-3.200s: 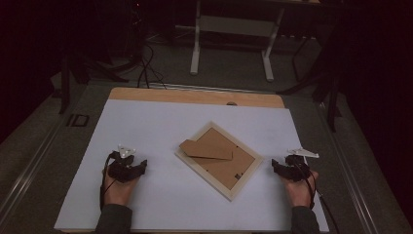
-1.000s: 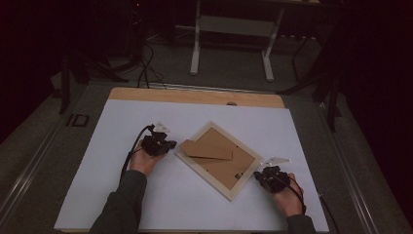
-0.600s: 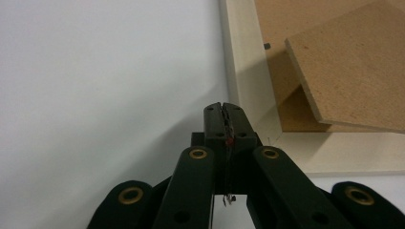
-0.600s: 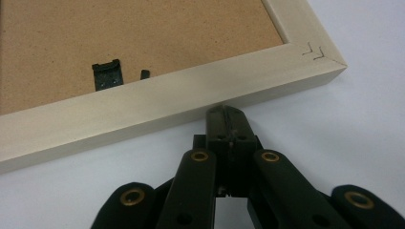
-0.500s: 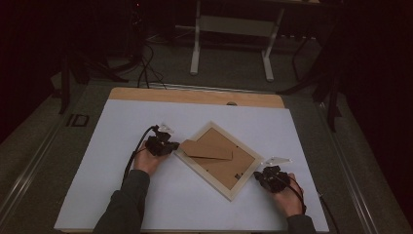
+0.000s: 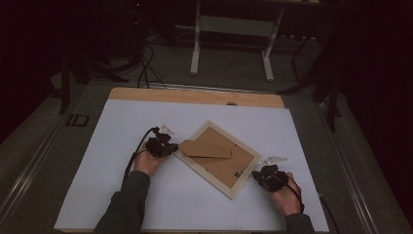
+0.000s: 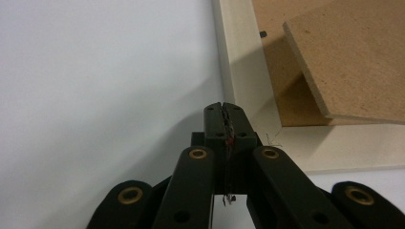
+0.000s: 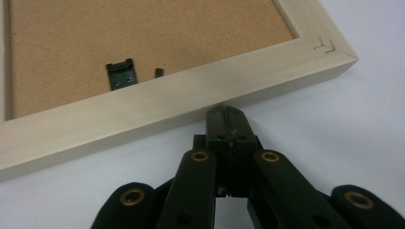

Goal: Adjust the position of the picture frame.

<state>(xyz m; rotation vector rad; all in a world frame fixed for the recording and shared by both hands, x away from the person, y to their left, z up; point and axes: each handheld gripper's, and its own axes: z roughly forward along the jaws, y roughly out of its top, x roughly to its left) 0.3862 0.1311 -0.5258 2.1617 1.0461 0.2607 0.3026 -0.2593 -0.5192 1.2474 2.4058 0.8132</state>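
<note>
A pale wooden picture frame lies face down on the white counter, brown fibreboard backing lifted. The left gripper and right gripper press closed, empty jaws against the frame's opposite corners.

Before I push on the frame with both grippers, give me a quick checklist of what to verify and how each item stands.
1. Left gripper jaws shut, nothing between them: ok.
2. Right gripper jaws shut, nothing between them: ok.
3. Frame lies face down and flat on the white sheet: ok.
4. Grippers sit at opposite corners of the frame, left tip at its left corner, right tip against the edge near its right corner: ok.
5. Stand flap folded flat against the backing: not ok, it sits propped up in the left gripper view.
6. Left tip touching the frame or just above it: cannot tell.
</note>
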